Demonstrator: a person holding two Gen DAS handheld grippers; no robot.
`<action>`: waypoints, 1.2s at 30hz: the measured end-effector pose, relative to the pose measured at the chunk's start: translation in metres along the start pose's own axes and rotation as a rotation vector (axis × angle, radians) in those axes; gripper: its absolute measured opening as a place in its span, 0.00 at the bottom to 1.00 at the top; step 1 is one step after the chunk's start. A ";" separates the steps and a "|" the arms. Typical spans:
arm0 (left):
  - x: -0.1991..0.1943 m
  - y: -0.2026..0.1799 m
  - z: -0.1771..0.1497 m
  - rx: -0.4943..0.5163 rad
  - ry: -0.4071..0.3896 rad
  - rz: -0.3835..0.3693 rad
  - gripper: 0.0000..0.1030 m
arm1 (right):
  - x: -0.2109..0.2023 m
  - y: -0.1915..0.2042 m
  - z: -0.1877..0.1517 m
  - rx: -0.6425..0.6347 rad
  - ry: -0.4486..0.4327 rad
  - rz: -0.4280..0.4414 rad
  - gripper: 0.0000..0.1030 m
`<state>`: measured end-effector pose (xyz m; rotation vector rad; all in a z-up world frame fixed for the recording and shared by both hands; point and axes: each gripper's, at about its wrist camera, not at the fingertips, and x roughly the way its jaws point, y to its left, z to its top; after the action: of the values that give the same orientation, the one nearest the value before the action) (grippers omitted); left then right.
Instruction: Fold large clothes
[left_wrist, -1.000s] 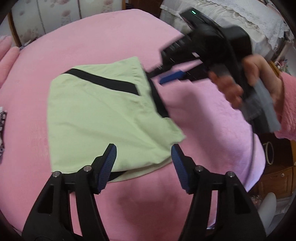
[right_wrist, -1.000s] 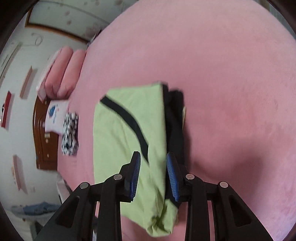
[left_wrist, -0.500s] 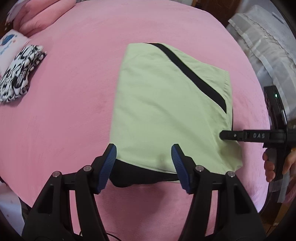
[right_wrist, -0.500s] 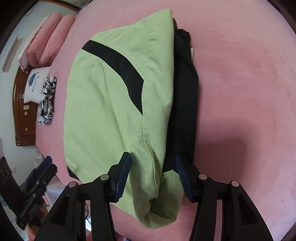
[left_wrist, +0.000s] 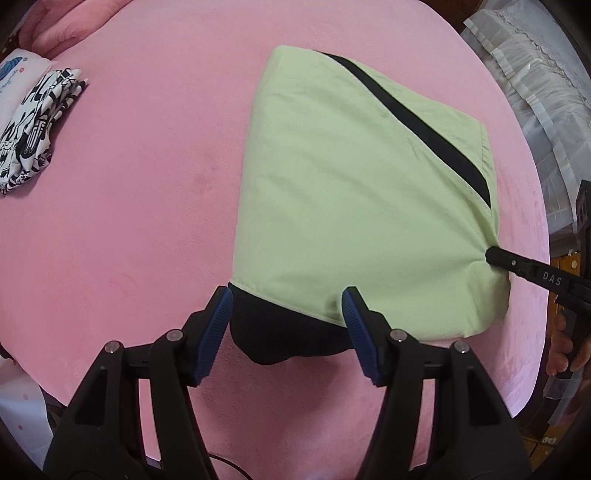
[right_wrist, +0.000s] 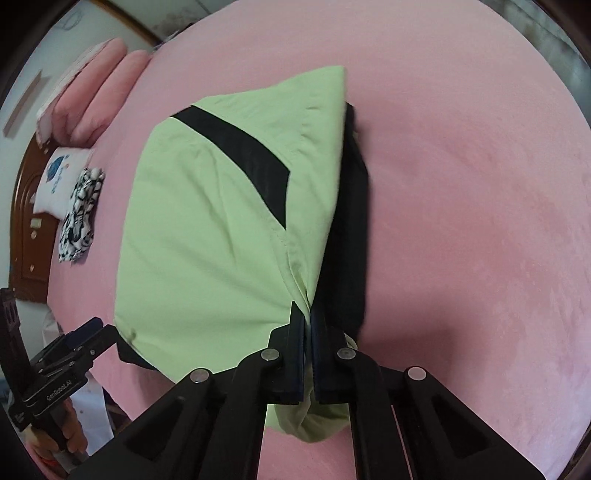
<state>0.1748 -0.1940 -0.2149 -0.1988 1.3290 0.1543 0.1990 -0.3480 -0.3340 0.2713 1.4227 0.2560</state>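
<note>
The lime-green jacket (left_wrist: 354, 206), half folded, lies on the pink bed (left_wrist: 140, 192). The right hand-held gripper (right_wrist: 307, 321) is pressed together, pinching its near corner; the left hand-held gripper (left_wrist: 286, 317) hangs spread over the black hem, gripping nothing. I'd close the left on both layers first, then carry both corners across level so the edges meet.
</note>
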 end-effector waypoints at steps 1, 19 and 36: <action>0.003 0.000 0.001 0.004 0.008 0.002 0.56 | 0.002 0.000 -0.002 0.009 0.004 -0.011 0.02; 0.051 0.050 0.008 -0.181 0.218 -0.138 0.63 | -0.011 -0.054 -0.025 0.187 0.021 0.057 0.47; 0.083 0.102 0.006 -0.247 0.312 -0.204 0.40 | 0.032 0.011 -0.057 0.035 0.095 0.079 0.11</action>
<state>0.1771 -0.0931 -0.2995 -0.5847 1.5881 0.1170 0.1463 -0.3246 -0.3675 0.3479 1.5130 0.3125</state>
